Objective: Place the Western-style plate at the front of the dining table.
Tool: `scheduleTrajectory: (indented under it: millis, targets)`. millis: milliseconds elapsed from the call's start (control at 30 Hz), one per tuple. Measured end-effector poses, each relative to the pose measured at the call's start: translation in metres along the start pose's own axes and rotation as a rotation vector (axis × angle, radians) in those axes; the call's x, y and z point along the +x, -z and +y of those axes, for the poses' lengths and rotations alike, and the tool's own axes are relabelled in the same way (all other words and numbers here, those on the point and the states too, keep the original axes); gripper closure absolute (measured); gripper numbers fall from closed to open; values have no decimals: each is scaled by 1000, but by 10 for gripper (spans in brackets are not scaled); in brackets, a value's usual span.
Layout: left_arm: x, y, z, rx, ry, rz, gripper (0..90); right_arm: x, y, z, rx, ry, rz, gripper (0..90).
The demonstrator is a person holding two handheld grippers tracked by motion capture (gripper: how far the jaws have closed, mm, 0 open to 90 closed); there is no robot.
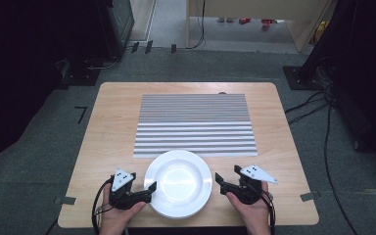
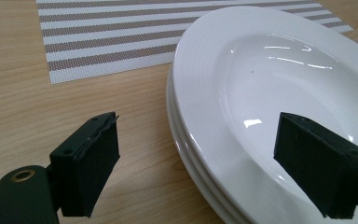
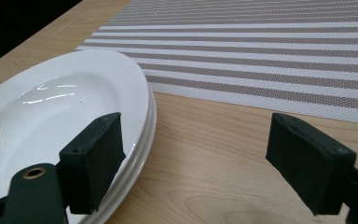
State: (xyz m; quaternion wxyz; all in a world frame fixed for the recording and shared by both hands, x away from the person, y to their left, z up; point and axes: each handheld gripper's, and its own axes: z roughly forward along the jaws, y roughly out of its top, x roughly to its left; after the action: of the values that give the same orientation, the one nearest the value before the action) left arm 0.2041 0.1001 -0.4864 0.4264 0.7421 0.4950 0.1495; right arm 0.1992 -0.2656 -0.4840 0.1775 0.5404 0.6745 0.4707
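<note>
**plate_wrangler:** Grey carpet and loose cables all round, light wood table [image 1: 103, 147] in the middle. From the high view, the stack of white plates [image 1: 178, 183] sits at my edge of the table, just touching the near edge of the striped placemat [image 1: 195, 125]. My left gripper [image 1: 146, 188] is right at the stack's left rim, my right gripper [image 1: 223, 181] just off its right rim. Both are spread wide with nothing gripped.

**benchfly:** How many plates? Looks like one from up there.

**plate_wrangler:** Left gripper view shows stacked rims, at least two, maybe three. Glossy glazed ceramic, deep well, wide flat rim, ceiling lights glinting off it. One jaw hangs over the well, the other is outside above bare wood, so the rim runs between them, not pinched yet.

**benchfly:** And the other side?

**plate_wrangler:** Right gripper view: one jaw sits over the rim of the stack, the other out over the wood. Mat looks like woven mesh, grey and white bands, should be grippy.

**benchfly:** Tip: glaze is slick. I'd get the lower jaw under the top rim alone, bite deep, then lift both sides level.
</note>
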Motion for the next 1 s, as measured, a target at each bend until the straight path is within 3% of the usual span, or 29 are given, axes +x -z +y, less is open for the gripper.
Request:
scheduleTrajectory:
  millis: [167, 467, 633, 833, 1000]
  targets:
    - [-2, -3, -2, 13, -4, -11, 167, 8, -6, -2, 12, 8, 20, 210]
    - [-5, -6, -4, 14, -10, -4, 387, 21, -14, -6, 27, 31, 24, 320]
    - [-7, -5, -5, 6, -22, -8, 444, 30, -22, -10, 45, 56, 39, 399]
    - [-8, -6, -5, 1, -19, -3, 484, 40, -33, -16, 66, 26, 43, 526]
    - [-8, -5, -5, -5, -19, -3, 493, 40, -33, -14, 77, -23, 37, 549]
